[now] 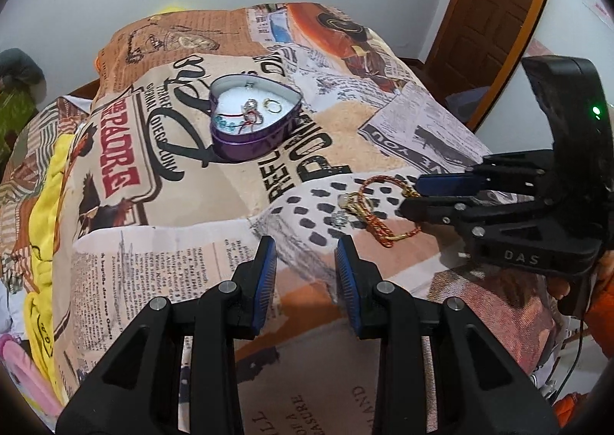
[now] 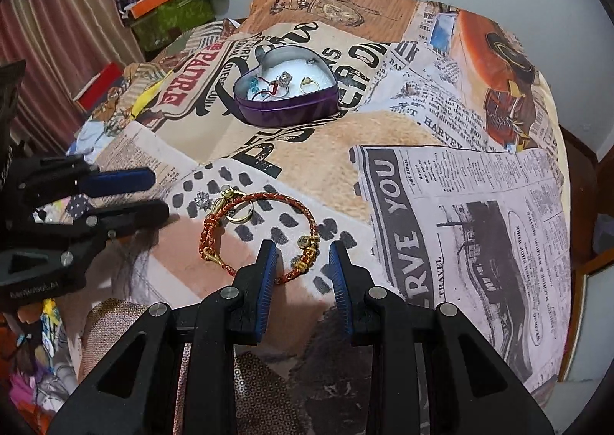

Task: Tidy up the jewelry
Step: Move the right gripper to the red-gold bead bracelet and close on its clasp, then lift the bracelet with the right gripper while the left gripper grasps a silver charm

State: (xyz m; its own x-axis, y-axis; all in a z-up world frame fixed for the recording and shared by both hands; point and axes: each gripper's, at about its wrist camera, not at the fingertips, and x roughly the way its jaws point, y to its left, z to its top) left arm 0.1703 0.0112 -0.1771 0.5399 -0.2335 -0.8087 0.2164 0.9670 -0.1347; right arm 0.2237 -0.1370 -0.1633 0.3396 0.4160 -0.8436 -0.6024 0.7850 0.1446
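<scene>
A purple heart-shaped tin stands open on the printed cloth, holding rings and a thin red cord with blue beads. A red-and-gold braided bracelet lies nearer, with a gold ring inside its loop and a small crystal stud beside it. My right gripper is open, its fingers either side of the bracelet's gold beads, just above them. My left gripper is open and empty, left of the bracelet.
The printed newspaper-pattern cloth covers a raised, rounded surface that drops off at its edges. Yellow fabric lies at the left. A wooden door stands at the back right. Boxes and clutter sit by a curtain at the far left.
</scene>
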